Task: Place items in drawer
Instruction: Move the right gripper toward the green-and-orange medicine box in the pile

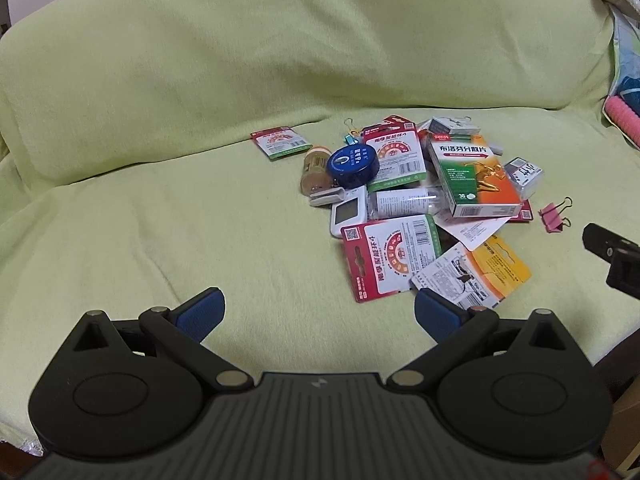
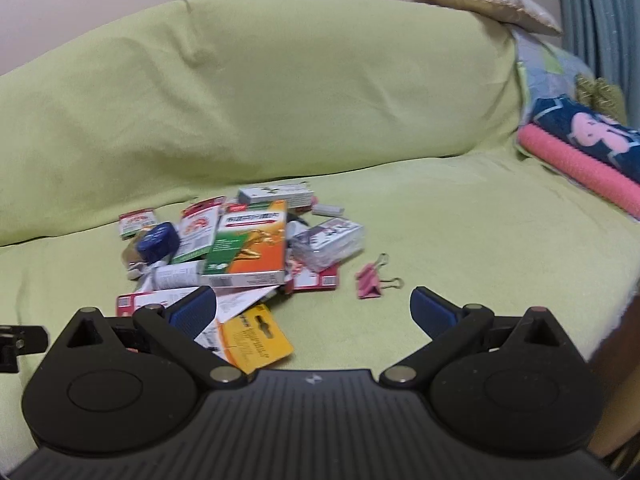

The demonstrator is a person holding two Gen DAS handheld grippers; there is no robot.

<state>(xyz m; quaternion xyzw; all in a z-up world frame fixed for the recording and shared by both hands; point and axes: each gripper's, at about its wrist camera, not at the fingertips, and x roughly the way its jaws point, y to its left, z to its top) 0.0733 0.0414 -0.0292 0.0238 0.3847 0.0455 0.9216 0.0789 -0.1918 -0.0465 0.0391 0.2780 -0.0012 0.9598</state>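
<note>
Bare green cover [image 1: 168, 216] lay open left of the pile [image 1: 416, 200]; a pink binder clip [image 2: 370, 280] sat apart rightward.

- We see only a black corner of the right gripper [image 1: 612, 258] at the left wrist view's edge.
- The right wrist view is blurred; print on the medicine box [image 2: 246, 248] is unreadable.
- The white tube [image 1: 404, 203] lies partly buried under that box.
- The pink roll [image 2: 584, 168] runs off frame.

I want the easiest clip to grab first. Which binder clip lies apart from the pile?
The pink binder clip, alone on the green cover right of the pile; the small teal clip sits against the pile's far edge.
</note>
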